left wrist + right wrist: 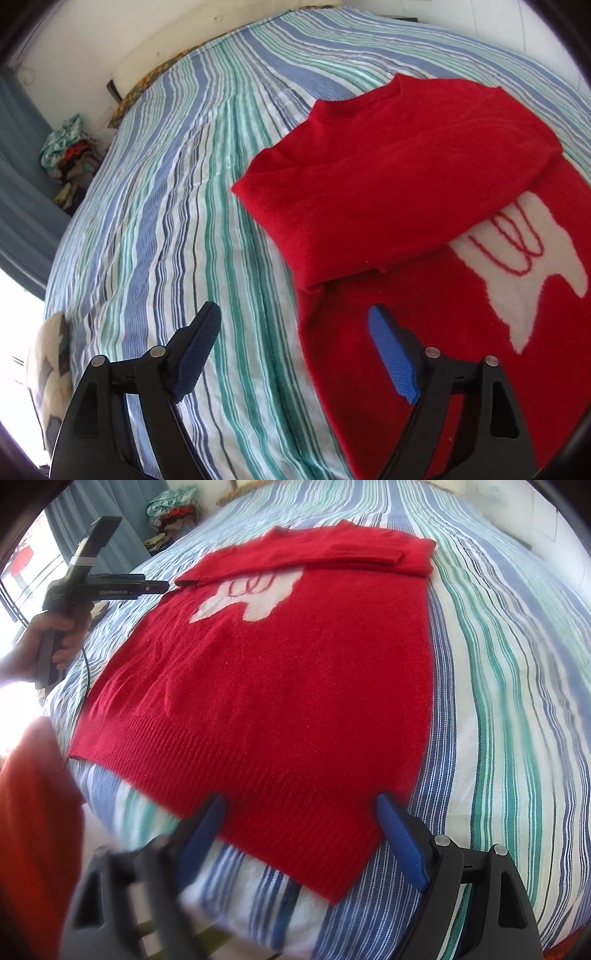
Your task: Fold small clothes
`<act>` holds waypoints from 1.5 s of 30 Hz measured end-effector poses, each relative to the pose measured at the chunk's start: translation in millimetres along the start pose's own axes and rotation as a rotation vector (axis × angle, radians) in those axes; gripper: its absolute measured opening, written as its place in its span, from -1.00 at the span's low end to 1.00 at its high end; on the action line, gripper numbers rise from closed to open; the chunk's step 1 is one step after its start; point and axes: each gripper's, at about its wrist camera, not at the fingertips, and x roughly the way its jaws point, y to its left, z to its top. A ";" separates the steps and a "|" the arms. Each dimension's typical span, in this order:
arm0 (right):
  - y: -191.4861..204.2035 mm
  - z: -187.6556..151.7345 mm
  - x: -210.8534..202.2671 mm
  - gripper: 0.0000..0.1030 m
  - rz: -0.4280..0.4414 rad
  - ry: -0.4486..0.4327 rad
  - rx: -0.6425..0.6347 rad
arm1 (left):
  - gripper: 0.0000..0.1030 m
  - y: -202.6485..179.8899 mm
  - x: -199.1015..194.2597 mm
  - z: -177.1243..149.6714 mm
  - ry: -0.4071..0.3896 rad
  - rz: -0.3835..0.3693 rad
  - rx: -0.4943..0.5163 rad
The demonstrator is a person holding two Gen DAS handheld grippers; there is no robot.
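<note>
A red knitted sweater (280, 686) with a white patch (255, 594) lies flat on the striped bed. Its sleeves (332, 555) are folded across the chest. In the left wrist view the folded sleeve (391, 177) lies over the sweater body (454, 354). My left gripper (295, 317) is open and empty, above the sweater's left edge near the chest; it also shows in the right wrist view (162, 587). My right gripper (301, 808) is open and empty, just above the ribbed hem (258, 805) at the sweater's near corner.
The bed cover (166, 229) has blue, green and white stripes. A pile of clothes (70, 151) sits beyond the bed's far left corner by a blue curtain (18, 206). A pale pillow (48, 362) lies at the left edge. A white wall (129, 37) runs behind.
</note>
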 end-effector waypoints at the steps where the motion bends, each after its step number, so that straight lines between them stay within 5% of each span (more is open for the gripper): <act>1: 0.1 -0.3 -0.2 0.62 0.000 -0.003 0.000 | 0.10 6.1 8.5 2.6 0.007 0.017 -0.055; 2: -0.3 -0.8 -0.4 0.62 0.000 -0.006 0.001 | -0.20 15.4 14.7 2.5 0.010 0.000 -0.121; 3: -1.1 -1.2 -0.8 0.62 0.001 -0.009 0.001 | -0.85 24.4 20.0 0.2 0.014 -0.043 -0.185; 5: -1.3 -2.0 -1.3 0.62 0.000 -0.015 -0.001 | -1.00 34.3 26.1 -11.3 0.030 0.029 -0.233; 8: -1.1 -3.4 -1.7 0.62 -0.002 -0.017 -0.005 | -1.00 55.6 35.5 -42.6 0.062 0.033 -0.320; 12: -1.7 -3.6 -0.7 0.64 -0.001 -0.014 -0.005 | -0.95 75.6 23.4 -56.6 0.059 -0.074 -0.375; 14: -1.8 -3.1 -0.5 0.64 -0.002 -0.012 -0.006 | -0.53 80.4 12.0 -51.8 0.049 -0.170 -0.380; 16: -1.9 -2.4 0.1 0.65 -0.002 -0.011 -0.006 | 0.24 73.3 -2.3 -41.9 -0.002 -0.226 -0.321; 19: -1.7 -0.5 1.8 0.66 0.001 -0.008 -0.004 | 0.41 41.1 -12.7 -22.2 -0.053 -0.241 -0.137; 23: -1.1 -0.2 2.3 0.67 -0.001 -0.009 -0.006 | 0.30 13.2 19.9 -1.9 0.009 -0.136 -0.072; 27: -0.7 0.3 2.4 0.67 -0.001 -0.013 -0.005 | -0.91 23.7 33.7 3.6 -0.019 -0.140 -0.228; 30: -0.3 -0.4 2.2 0.67 -0.005 -0.014 -0.006 | -0.94 10.5 26.7 -11.7 -0.061 -0.043 -0.164; 33: -1.5 -0.7 2.2 0.68 -0.001 -0.013 -0.006 | -0.93 3.1 24.3 -23.1 -0.069 -0.023 -0.114; 36: -3.2 0.4 3.3 0.69 0.004 -0.011 -0.005 | -0.72 -3.0 15.5 -23.5 -0.057 -0.028 -0.029; 38: -3.7 1.0 3.4 0.69 0.004 -0.010 -0.007 | -0.14 2.3 6.1 -25.0 -0.052 -0.039 0.002; 39: -3.6 1.1 3.5 0.69 0.006 -0.010 -0.006 | 0.36 11.6 -1.0 -25.1 -0.073 -0.062 -0.020; 40: -3.8 1.1 3.3 0.69 0.009 -0.011 -0.005 | 0.58 26.3 -8.6 -24.2 -0.099 -0.114 -0.075; 43: -5.0 1.1 3.0 0.69 0.015 -0.012 -0.004 | 0.58 75.2 -8.7 -4.7 -0.098 -0.339 -0.304; 45: -4.5 0.5 2.7 0.69 0.014 -0.011 -0.006 | 0.58 89.9 3.0 18.5 -0.072 -0.418 -0.383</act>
